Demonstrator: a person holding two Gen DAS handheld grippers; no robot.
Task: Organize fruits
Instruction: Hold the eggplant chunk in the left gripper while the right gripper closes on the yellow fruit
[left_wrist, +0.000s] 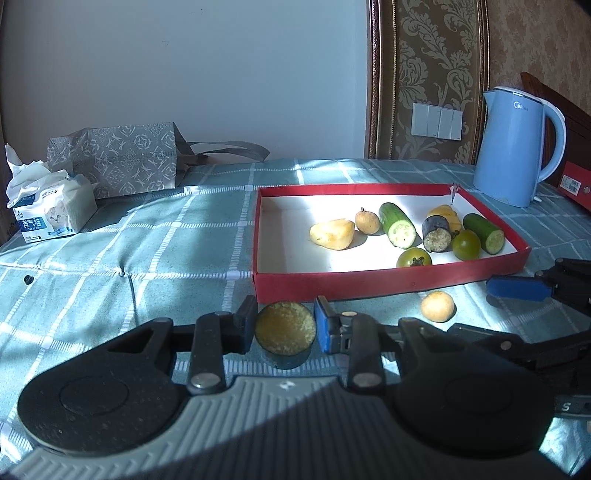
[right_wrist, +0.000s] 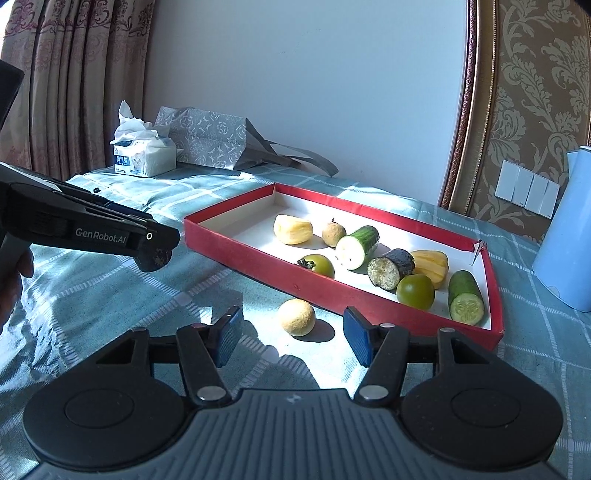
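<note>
My left gripper (left_wrist: 285, 329) is shut on a dark-skinned eggplant chunk (left_wrist: 285, 334) with a pale cut face, held above the cloth in front of the red tray (left_wrist: 369, 286). In the right wrist view the left gripper (right_wrist: 157, 254) sits left of the tray (right_wrist: 258, 254). My right gripper (right_wrist: 291, 338) is open, its pads either side of a small round yellow fruit (right_wrist: 296, 316) on the cloth; that fruit also shows in the left wrist view (left_wrist: 437, 306). The tray holds cucumber pieces (right_wrist: 357, 246), green tomatoes (right_wrist: 415, 290), another eggplant chunk (right_wrist: 389, 268) and yellow fruits (right_wrist: 292, 229).
A blue kettle (left_wrist: 511, 147) stands behind the tray at right. A tissue pack (left_wrist: 51, 206) and a grey patterned bag (left_wrist: 122, 162) lie at the far left. A checked teal cloth (left_wrist: 147, 240) covers the table. A red box (left_wrist: 576, 181) sits beside the kettle.
</note>
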